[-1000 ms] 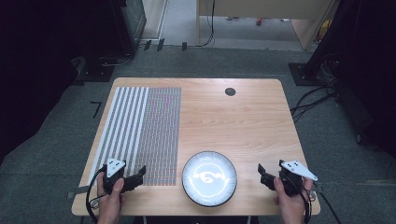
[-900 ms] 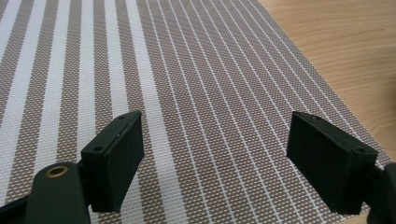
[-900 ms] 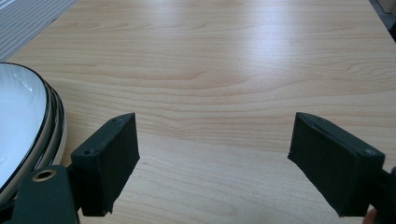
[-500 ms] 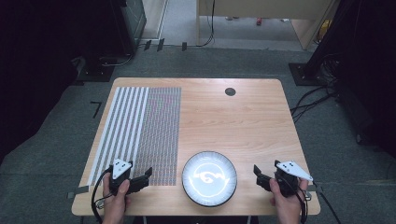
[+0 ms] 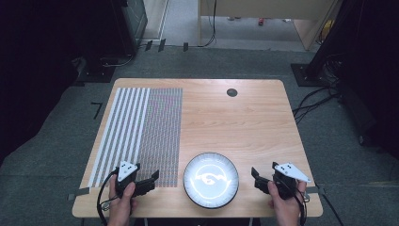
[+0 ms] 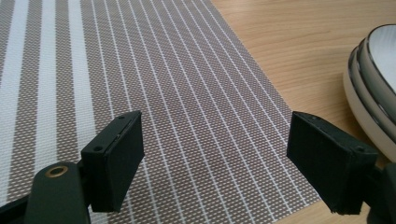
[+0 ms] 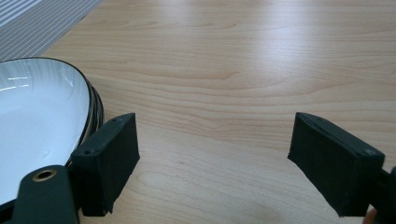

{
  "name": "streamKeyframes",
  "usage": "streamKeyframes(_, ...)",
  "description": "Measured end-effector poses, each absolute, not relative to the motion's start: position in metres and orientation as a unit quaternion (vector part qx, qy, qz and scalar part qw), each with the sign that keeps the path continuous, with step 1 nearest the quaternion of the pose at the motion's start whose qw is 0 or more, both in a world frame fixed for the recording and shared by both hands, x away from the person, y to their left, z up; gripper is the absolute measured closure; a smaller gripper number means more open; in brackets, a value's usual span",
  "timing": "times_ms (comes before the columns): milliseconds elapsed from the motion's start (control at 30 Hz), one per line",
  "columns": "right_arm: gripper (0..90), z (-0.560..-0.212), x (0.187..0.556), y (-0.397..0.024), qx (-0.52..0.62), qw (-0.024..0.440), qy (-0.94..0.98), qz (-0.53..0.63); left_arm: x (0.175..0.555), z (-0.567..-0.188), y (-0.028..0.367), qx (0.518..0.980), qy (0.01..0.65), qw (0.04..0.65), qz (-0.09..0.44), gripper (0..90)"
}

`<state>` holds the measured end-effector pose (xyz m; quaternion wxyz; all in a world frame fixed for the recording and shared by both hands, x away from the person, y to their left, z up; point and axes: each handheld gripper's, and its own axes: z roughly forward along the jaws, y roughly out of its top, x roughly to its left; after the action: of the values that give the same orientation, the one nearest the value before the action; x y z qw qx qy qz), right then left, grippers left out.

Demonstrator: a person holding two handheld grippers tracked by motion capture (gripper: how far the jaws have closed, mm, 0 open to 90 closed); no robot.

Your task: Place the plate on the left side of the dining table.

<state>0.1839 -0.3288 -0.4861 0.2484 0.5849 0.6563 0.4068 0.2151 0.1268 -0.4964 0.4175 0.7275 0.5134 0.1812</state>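
White with a dark rim, the stacked plates (image 5: pixel 211 179) sit at the near edge of the wooden surface (image 5: pixel 244 122), between the two grippers and touched by neither. The left hand-held gripper (image 5: pixel 151 179) rests over the near right corner of the striped placemat (image 5: pixel 141 132), jaws spread wide and empty. The right hand-held gripper (image 5: pixel 255 174) sits just right of the plates over bare wood, its jaws likewise spread

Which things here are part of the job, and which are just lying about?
In the job:
stacked plates
left hand-held gripper, open, over the striped placemat
right hand-held gripper, open, beside the plates

Lying about:
round black cap at the table's far edge
cables on the floor
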Motion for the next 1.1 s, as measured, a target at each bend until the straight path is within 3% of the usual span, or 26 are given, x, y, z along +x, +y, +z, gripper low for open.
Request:
streamKeyframes(567, 18.3, -0.485, 0.183, -0.316, 0.578, 0.245, 0.657, 0.418, 0.211, -0.495, 0.111, 0.735, 0.497, 0.432, 0.162, 18.9)
streamKeyframes(1100, 34.0, -0.484, 0.182, -0.295, 0.565, 0.253, 0.661, 0.424, 0.206, -0.49, 0.101, 0.74, 0.465, 0.466, 0.141, 19.0)
